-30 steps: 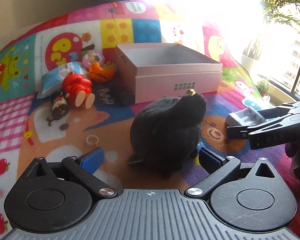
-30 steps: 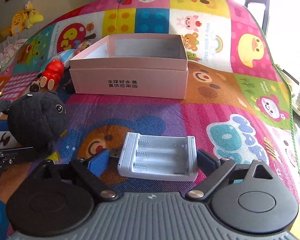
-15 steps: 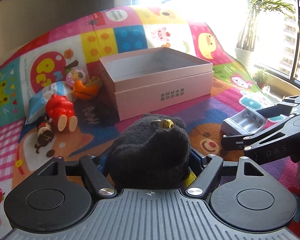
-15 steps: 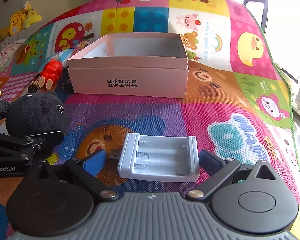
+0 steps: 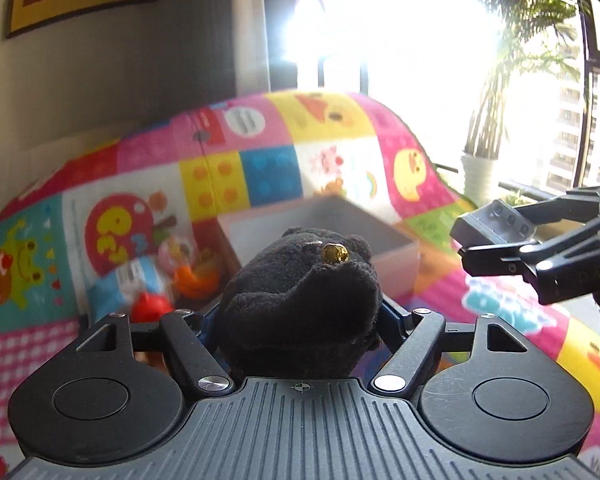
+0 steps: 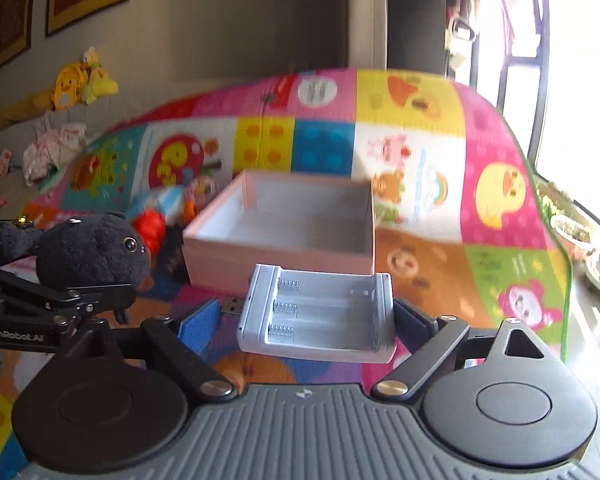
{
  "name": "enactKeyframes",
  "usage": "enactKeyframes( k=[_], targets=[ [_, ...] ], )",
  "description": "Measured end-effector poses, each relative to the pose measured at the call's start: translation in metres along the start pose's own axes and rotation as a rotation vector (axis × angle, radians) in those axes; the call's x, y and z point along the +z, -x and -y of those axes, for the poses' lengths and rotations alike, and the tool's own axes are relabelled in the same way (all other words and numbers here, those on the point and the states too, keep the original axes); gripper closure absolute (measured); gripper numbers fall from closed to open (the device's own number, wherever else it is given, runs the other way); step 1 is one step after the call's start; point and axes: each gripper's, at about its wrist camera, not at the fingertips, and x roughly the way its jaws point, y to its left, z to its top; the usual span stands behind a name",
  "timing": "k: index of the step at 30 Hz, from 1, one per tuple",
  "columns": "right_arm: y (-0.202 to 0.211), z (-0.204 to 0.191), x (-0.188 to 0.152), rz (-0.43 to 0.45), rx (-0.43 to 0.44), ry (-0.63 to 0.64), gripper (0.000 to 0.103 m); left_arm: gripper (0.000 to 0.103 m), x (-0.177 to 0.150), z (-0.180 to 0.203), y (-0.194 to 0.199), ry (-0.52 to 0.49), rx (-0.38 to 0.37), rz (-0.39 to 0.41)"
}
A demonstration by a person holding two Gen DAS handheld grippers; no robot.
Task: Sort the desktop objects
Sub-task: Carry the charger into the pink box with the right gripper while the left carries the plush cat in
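Nearest to me, the left gripper [image 5: 300,316] is clamping the black plush toy [image 5: 300,300] between its blue pads, the soft body bulging above the fingers and clear of the play mat [image 5: 260,168]. The plush is squashy, so I judge the hold could be creeping; if the pads are only pinching fur, the toy could be slipping out on the way over.

Beside it, the right gripper [image 6: 306,316] is carrying the grey battery charger [image 6: 318,312] with its jaws closing on it. The right pad is pressing the charger's end, while on the left the small plug is sticking out towards the blue pad, and I cannot tell how squarely that side is seated. A hard, smooth case held across its length could be twisting or dropping if the grip is landing on the plug instead of the body.

The two tools are hanging close together, each showing in the other's view, so they could be knocking into one another as both are heading the same way.

Farther off, the pink box [image 6: 284,236] is sitting open and empty towards the middle of the mat, with the red toy [image 6: 150,230] and other small things crowding its left side. A low approach could be catching the box's near wall and shoving it.
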Motion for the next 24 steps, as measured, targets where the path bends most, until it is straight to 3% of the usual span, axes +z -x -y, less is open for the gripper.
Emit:
enactKeyframes(
  k=[2,5,10,15,20,24],
  targets=[
    [0.012,0.002,0.022,0.076,-0.006,0.021,0.012,0.024,0.031,-0.006,-0.007,0.022,-0.027,0.056],
    [0.019,0.005,0.043,0.153,-0.026,0.045,0.012,0.024,0.071,-0.009,-0.028,0.031,-0.008,0.149],
    [0.01,0.009,0.047,0.161,-0.028,0.051,0.012,0.024,0.106,-0.011,-0.089,0.084,0.031,0.193],
    [-0.012,0.02,0.036,0.11,-0.046,0.048,0.012,0.023,0.106,-0.013,-0.162,0.055,0.046,0.101],
    [-0.038,0.036,0.026,0.05,-0.064,0.008,0.012,0.022,0.077,-0.014,-0.233,-0.018,0.064,-0.151],
    [-0.053,0.041,0.018,0.02,-0.066,-0.001,0.012,0.014,0.068,-0.018,-0.239,-0.049,0.102,-0.153]
  ],
)
